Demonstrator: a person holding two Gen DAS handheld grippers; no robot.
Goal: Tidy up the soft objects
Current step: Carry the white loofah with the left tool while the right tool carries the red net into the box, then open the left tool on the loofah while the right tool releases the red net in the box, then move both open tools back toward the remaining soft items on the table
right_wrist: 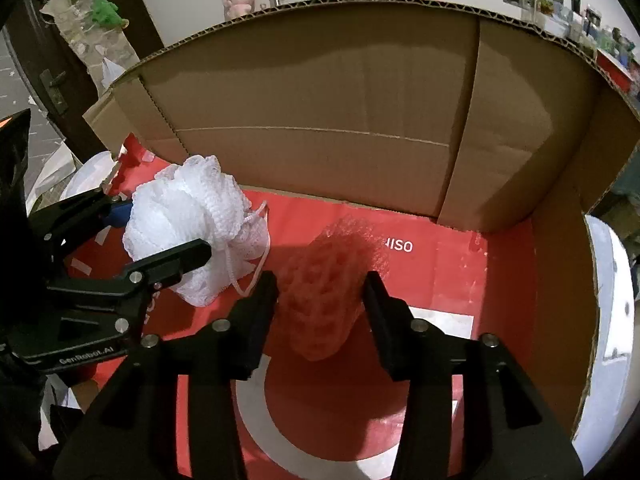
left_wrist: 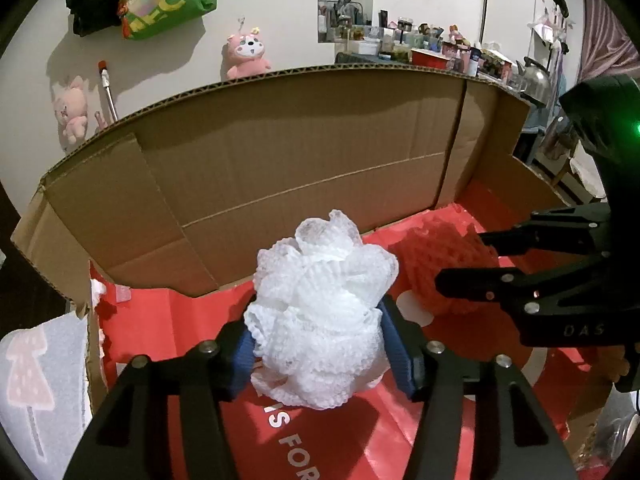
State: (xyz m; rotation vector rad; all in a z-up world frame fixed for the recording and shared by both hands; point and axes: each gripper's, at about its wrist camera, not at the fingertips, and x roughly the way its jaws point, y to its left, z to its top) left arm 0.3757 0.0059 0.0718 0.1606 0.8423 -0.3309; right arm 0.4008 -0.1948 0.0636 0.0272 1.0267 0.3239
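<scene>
white mesh puff (left_wrist: 320, 312) hides left gripper (left_wrist: 318, 344) pads; red foam net (right_wrist: 324, 300) blurred

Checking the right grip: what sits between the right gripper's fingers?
The red foam net lies between the right gripper's fingers, which flank it with small gaps. The right wrist view shows this.

The white mesh puff (left_wrist: 320, 320) hides most of the left tool's (left_wrist: 320, 344) blue pads (left_wrist: 240, 364), so their contact faces cannot be read. The red foam net (left_wrist: 436, 268) is half covered by the right tool's (left_wrist: 468, 260) near finger. White lettering on the red bag (right_wrist: 440, 264) is cut short by the net. Far shelf clutter (left_wrist: 420, 44) is too small to identify.
</scene>
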